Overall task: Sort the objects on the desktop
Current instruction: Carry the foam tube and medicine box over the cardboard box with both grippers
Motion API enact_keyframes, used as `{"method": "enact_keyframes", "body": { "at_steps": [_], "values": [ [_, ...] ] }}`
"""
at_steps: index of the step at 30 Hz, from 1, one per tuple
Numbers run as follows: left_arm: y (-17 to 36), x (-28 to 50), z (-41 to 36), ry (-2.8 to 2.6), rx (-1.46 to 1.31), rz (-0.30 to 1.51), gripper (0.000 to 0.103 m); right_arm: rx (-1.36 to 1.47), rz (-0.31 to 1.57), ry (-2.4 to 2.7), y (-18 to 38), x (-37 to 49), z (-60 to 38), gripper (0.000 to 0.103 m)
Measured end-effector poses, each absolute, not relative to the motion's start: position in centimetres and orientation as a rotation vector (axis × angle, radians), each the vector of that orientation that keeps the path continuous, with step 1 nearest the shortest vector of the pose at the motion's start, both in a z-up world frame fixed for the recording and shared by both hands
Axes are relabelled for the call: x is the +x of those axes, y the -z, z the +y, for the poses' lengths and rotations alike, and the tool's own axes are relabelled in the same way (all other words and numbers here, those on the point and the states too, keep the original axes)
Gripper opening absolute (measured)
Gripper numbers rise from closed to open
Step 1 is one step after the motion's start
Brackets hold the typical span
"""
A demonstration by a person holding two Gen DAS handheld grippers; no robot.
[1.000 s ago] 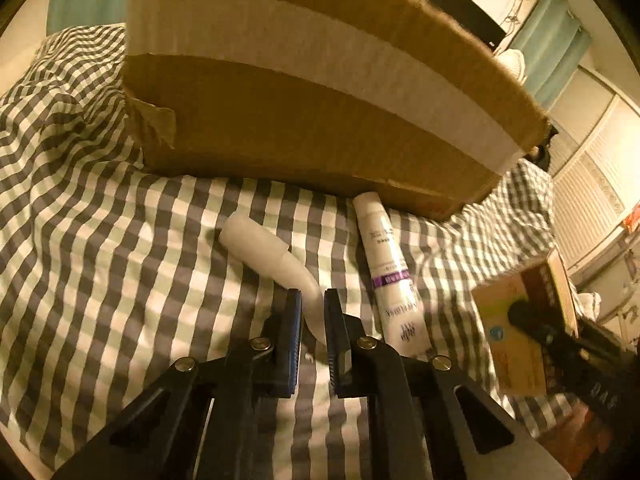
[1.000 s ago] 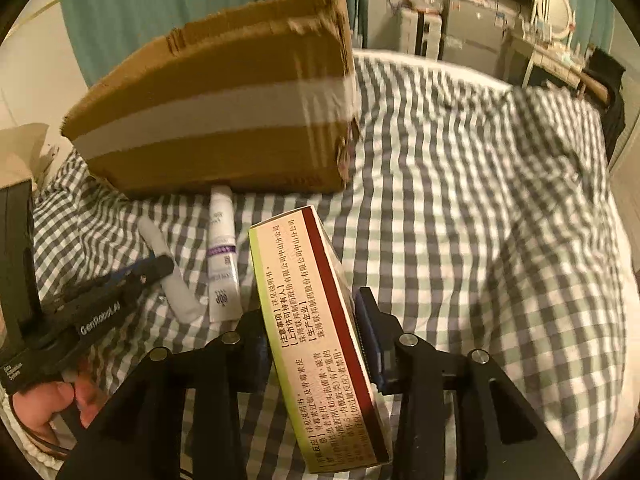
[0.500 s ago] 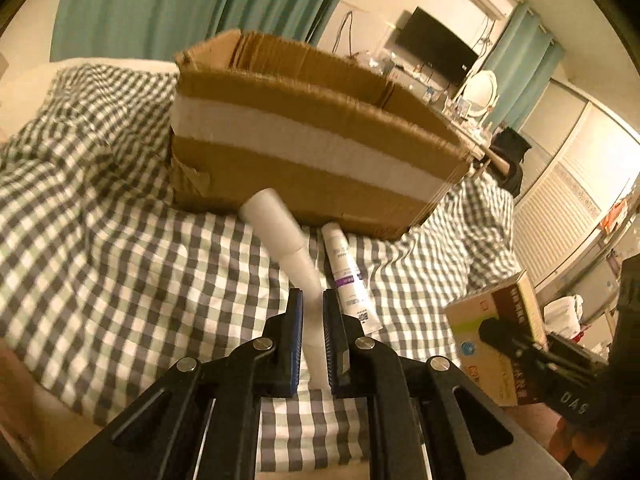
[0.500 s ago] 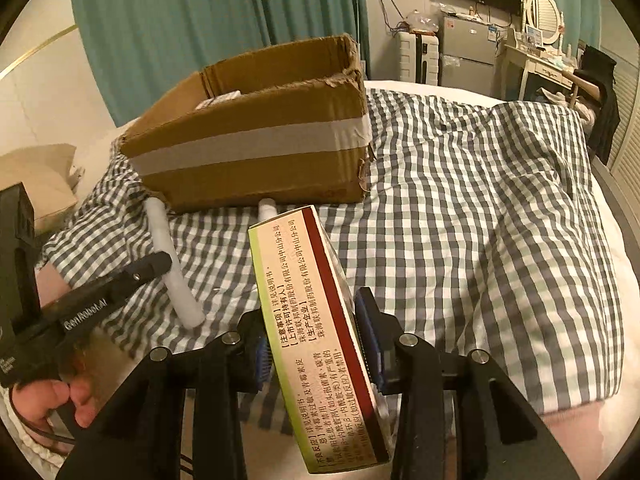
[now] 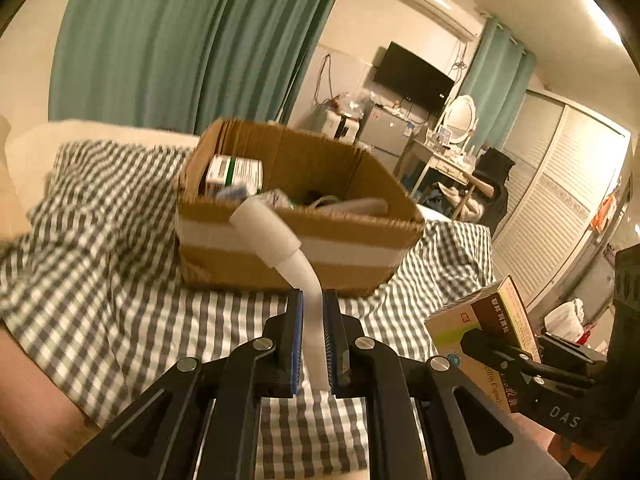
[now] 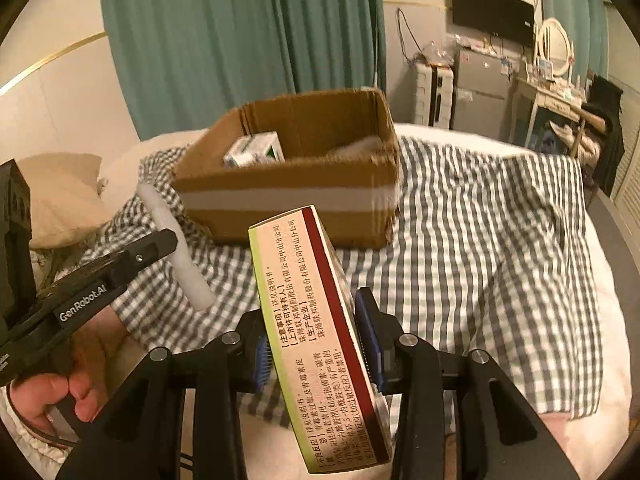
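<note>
Between the left gripper's (image 5: 312, 300) pinching jaws, a white tube (image 5: 280, 244) juts toward the cardboard box (image 5: 296, 240); right gripper (image 6: 316, 332) clamps a medicine carton (image 6: 320, 320), open bedspread (image 6: 500, 260) alongside

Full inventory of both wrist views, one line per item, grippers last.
cardboard box: 1, brown with a white tape band, open-topped, on the bed
green-and-white carton: 1, inside the box at its back left
other box contents: count unclear, pale, blurred
white tube: 1, held in the air in front of the box
medicine carton: 1, cream with a dark red stripe and a green edge, held tilted
checked bedspread: 1, grey and white, under the box
curtain: teal, behind the bed
television: 1, black, on the far wall
left gripper: black, shut on the tube
right gripper: black, shut on the carton
</note>
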State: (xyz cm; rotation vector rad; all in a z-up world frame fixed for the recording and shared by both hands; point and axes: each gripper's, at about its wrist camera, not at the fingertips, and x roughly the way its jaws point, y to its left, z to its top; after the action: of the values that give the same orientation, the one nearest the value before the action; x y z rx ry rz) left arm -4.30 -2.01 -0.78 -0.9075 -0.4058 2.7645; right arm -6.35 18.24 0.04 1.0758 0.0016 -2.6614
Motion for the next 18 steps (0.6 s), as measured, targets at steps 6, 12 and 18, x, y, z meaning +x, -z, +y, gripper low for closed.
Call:
{"method": "enact_keyframes", "body": {
  "at_steps": [6, 12, 18],
  "values": [
    [-2.6, -5.8, -2.1, -2.780, -0.822, -0.380, 0.010, 0.983, 0.013, 2.658, -3.4, -7.7, 17.5, 0.036],
    [-6.3, -8.9, -2.2, -2.795, -0.726, -0.355, 0.010, 0.889, -0.010, 2.657, -6.7, -10.8, 16.7, 0.036],
    [-9.0, -12.8, -2.2, -2.829, -0.642, -0.299, 0.010, 0.836, -0.023, 2.671, -8.7, -16.0, 15.8, 0.036]
  ]
}}
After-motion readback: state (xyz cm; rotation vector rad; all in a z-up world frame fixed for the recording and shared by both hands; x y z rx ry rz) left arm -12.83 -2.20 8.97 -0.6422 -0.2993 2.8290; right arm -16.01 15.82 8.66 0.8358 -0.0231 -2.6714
